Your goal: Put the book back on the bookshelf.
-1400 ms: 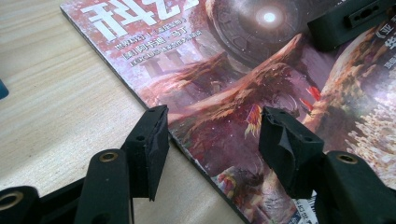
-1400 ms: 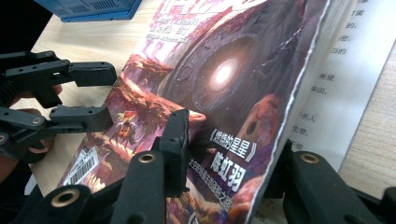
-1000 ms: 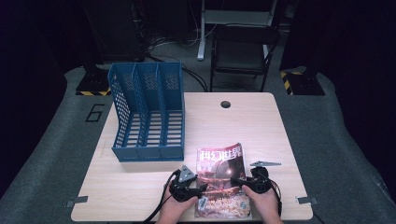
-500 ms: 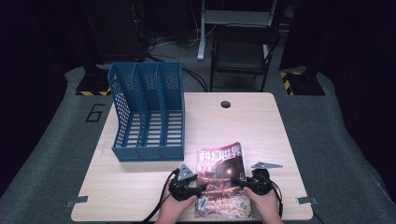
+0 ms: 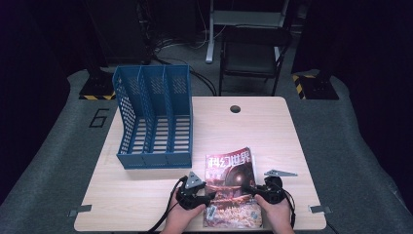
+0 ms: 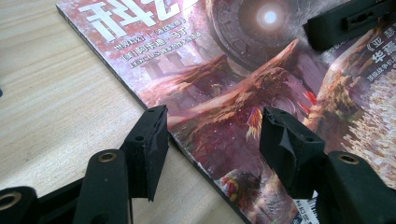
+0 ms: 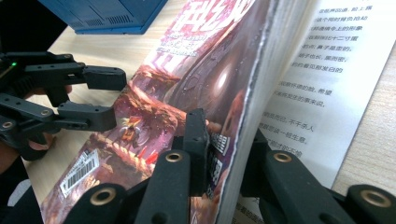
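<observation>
A magazine (image 5: pixel 233 187) with a reddish science-fiction cover lies on the near part of the wooden counter (image 5: pixel 272 131), just in front of and to the right of a blue three-slot file rack (image 5: pixel 155 117) that stands upright toward the left. The person's two hands come in from the near edge, one on each side of the magazine. The right gripper (image 5: pixel 254 190) sits at the magazine's right edge, where the cover and a thick bundle of pages are lifted off a printed white page (image 7: pixel 327 70) that stays flat on the counter; its fingers (image 7: pixel 196 140) have just been closing and now clamp that raised bundle, one finger on the cover side and the other beneath the lifted pages. The left gripper (image 5: pixel 210 197) rests at the magazine's left edge, near the spine. Its fingers (image 6: pixel 152 140) stand moderately apart with the spine edge running between them, one finger over bare counter and the other above the cover, and neither pad presses on the paper. In the left gripper view the tip of the right gripper shows at the far side of the cover.
</observation>
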